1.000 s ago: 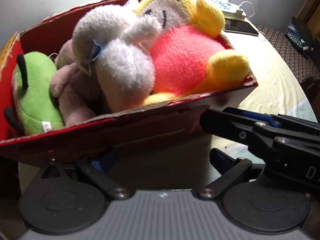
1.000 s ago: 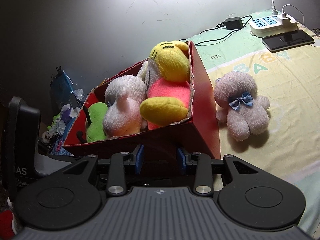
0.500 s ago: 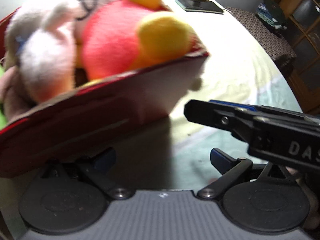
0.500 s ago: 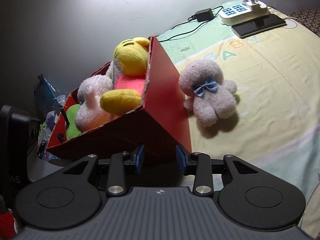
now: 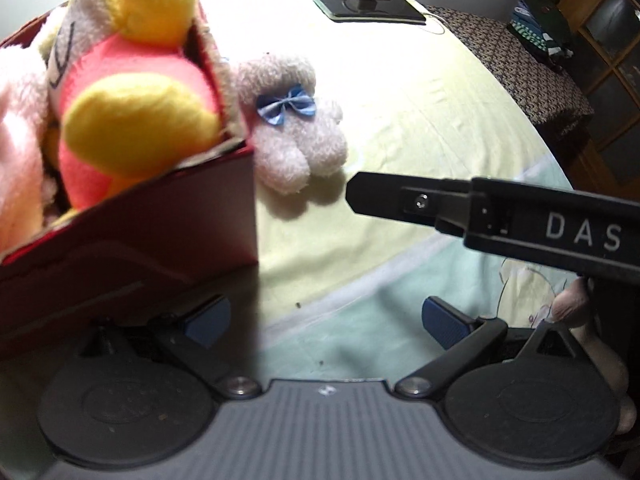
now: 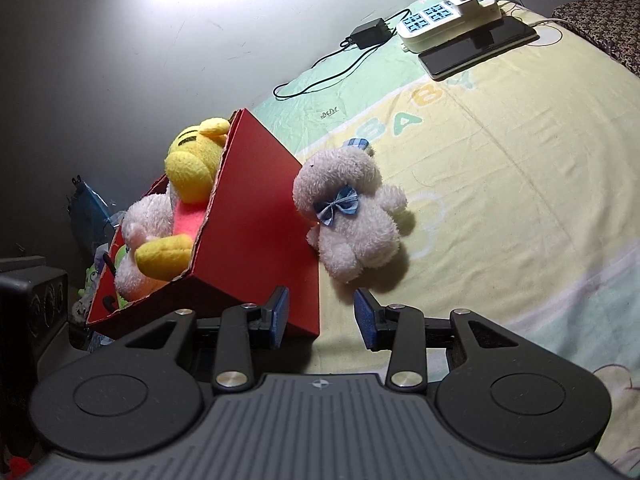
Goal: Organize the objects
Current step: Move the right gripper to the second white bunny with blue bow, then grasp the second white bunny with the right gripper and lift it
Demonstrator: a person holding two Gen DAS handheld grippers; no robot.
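A red cardboard box (image 6: 256, 216) on the bed holds several plush toys, among them a yellow and pink one (image 6: 192, 168) and a white one (image 6: 140, 232); the box also shows in the left wrist view (image 5: 132, 240). A white plush with a blue bow (image 6: 348, 216) lies on the sheet just right of the box, also in the left wrist view (image 5: 292, 128). My right gripper (image 6: 322, 314) is open and empty, near the box's corner, short of the plush. My left gripper (image 5: 324, 318) is open and empty by the box's front corner. The right gripper's finger (image 5: 400, 200) crosses the left wrist view.
A power strip (image 6: 448, 20), a phone (image 6: 476, 46) and a black charger with cable (image 6: 370, 32) lie at the far end of the bed. A grey wall is behind the box. Clutter (image 6: 88, 216) sits left of the box. A wooden cabinet (image 5: 600, 52) stands right.
Both grippers have swung right, away from the box's front, bringing the white plush into view. The right gripper's jaws have opened wider.
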